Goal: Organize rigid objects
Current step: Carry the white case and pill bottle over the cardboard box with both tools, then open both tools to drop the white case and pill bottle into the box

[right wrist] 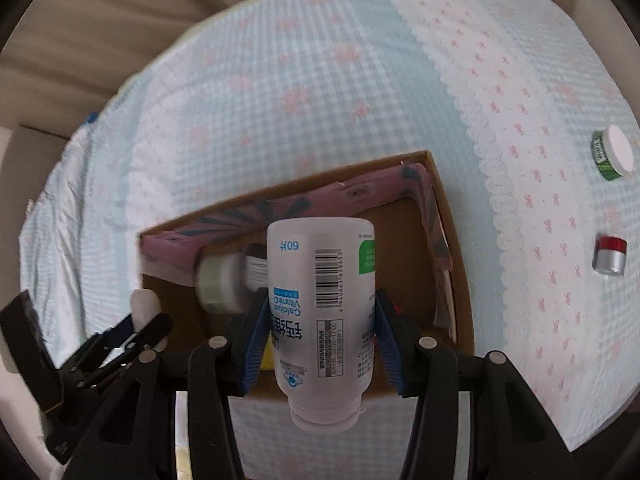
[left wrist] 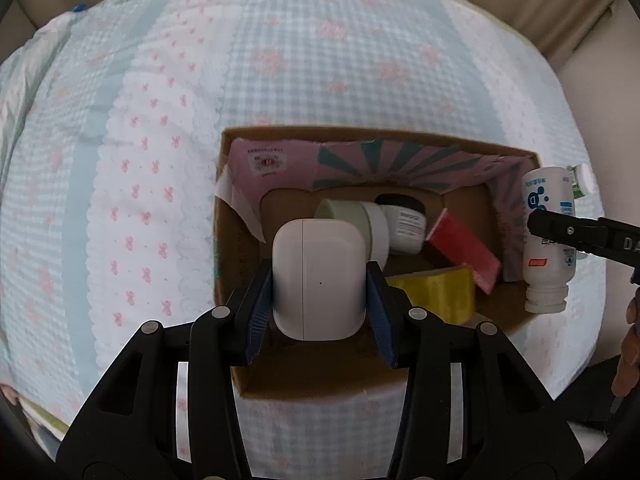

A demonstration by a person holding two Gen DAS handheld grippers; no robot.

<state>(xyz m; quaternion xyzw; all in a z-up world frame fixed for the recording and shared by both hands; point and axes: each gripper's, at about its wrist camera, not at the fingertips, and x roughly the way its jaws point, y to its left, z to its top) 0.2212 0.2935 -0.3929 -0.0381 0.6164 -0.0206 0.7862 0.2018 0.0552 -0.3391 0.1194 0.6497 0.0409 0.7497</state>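
My left gripper [left wrist: 319,280] is shut on a white earbud case [left wrist: 319,276], held over the open cardboard box [left wrist: 226,248]. Inside the box lie a white jar with a pale green lid [left wrist: 360,224], a small white labelled container [left wrist: 408,228], a red block [left wrist: 466,250] and a yellow object [left wrist: 436,292]. My right gripper [right wrist: 321,320] is shut on a white calcium bottle [right wrist: 324,312], cap end toward the camera, above the same box [right wrist: 452,264]. In the left wrist view that bottle [left wrist: 548,236] hangs over the box's right wall. The left gripper [right wrist: 136,324] shows at the left of the right wrist view.
The box sits on a bed with a pale blue checked cover with pink bows [left wrist: 160,140]. A green jar with a white lid [right wrist: 612,156] and a small silver tin with a red band [right wrist: 610,256] lie on the cover right of the box. Beige curtains [right wrist: 100,20] hang behind.
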